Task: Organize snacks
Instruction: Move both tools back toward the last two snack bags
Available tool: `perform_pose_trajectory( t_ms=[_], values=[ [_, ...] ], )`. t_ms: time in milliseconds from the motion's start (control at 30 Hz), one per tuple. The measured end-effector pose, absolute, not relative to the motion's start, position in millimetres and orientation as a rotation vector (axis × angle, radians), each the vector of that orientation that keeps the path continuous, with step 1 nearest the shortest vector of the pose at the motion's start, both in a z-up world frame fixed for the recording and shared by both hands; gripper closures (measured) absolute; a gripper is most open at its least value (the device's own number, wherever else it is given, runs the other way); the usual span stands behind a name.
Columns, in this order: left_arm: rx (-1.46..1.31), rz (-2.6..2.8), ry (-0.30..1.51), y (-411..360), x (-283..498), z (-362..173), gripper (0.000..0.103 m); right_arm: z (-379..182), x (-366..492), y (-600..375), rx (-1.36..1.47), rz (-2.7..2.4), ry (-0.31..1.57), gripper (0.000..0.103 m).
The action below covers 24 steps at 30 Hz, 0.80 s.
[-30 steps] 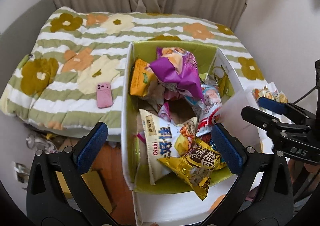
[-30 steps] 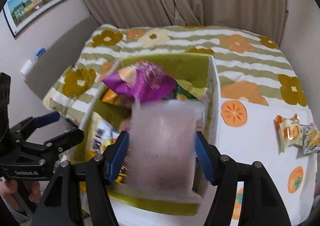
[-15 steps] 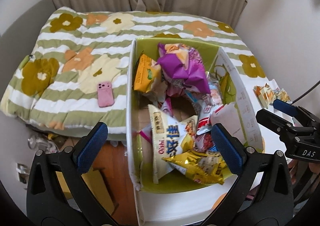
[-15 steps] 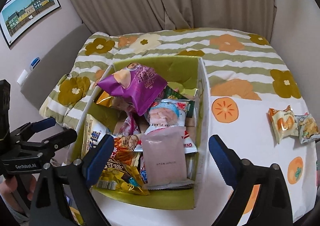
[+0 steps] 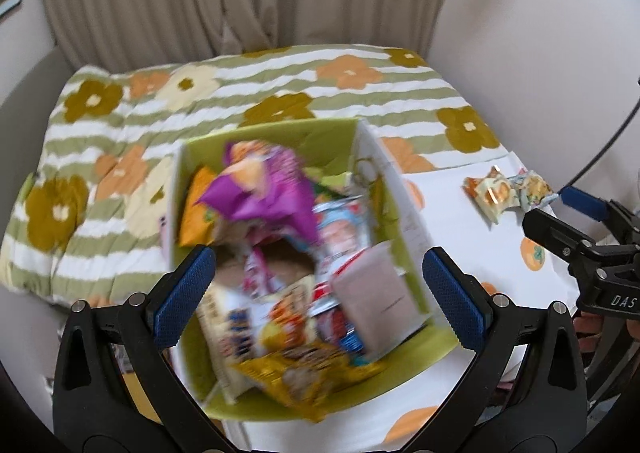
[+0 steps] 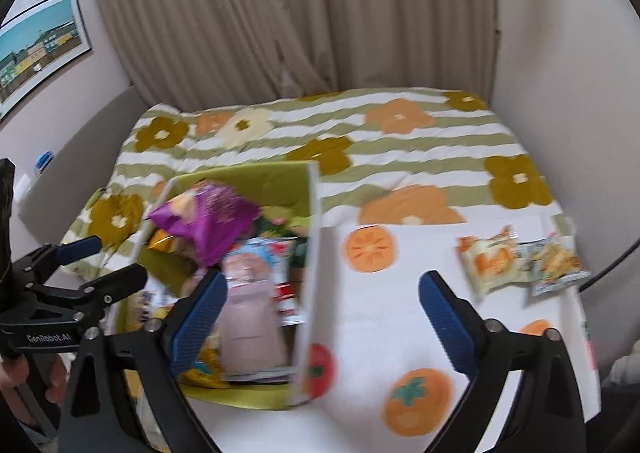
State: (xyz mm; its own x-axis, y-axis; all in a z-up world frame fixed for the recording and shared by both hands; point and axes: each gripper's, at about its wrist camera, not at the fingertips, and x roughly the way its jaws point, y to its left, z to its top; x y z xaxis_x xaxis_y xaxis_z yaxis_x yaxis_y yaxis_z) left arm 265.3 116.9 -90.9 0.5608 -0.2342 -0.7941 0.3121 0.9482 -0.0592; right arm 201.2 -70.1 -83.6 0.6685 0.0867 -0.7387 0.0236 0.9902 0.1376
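Note:
A white box [image 5: 402,209] with green lining holds several snack bags: a purple bag [image 5: 264,193] on top and a pale pink pouch [image 5: 376,293] lying free by its right wall. In the right wrist view the same pouch [image 6: 250,329] lies inside the box [image 6: 310,253]. My left gripper [image 5: 316,273] hovers open above the box, holding nothing. My right gripper [image 6: 324,287] is over the box's right wall, its jaws opening wide with nothing pressed between them. Two small snack packs [image 6: 490,265] [image 6: 558,265] lie on the table to the right.
The table has a white cloth with orange fruit print [image 6: 384,317]. Behind the box is a bed with a striped floral quilt [image 5: 200,101], then beige curtains. A framed picture [image 6: 40,53] hangs on the left wall. A hand [image 6: 16,385] grips the left tool.
The right gripper has let go of the pale pink pouch, which now lies in the box, and its jaws have spread wide. Both grippers have pulled up and to the right.

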Motion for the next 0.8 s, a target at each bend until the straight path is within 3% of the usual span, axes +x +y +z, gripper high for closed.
perform_pose_trajectory(
  t_ms=[467,800],
  values=[
    [0.285,-0.475,0.941,-84,297,-103,0.000,-90,198,-250,0.176,-0.125,0.838,0.000],
    [0.534,-0.648,1.027,-225,327,-164,0.000,-126,209,-350,0.181,-0.208,0.962,0.000]
  ],
)
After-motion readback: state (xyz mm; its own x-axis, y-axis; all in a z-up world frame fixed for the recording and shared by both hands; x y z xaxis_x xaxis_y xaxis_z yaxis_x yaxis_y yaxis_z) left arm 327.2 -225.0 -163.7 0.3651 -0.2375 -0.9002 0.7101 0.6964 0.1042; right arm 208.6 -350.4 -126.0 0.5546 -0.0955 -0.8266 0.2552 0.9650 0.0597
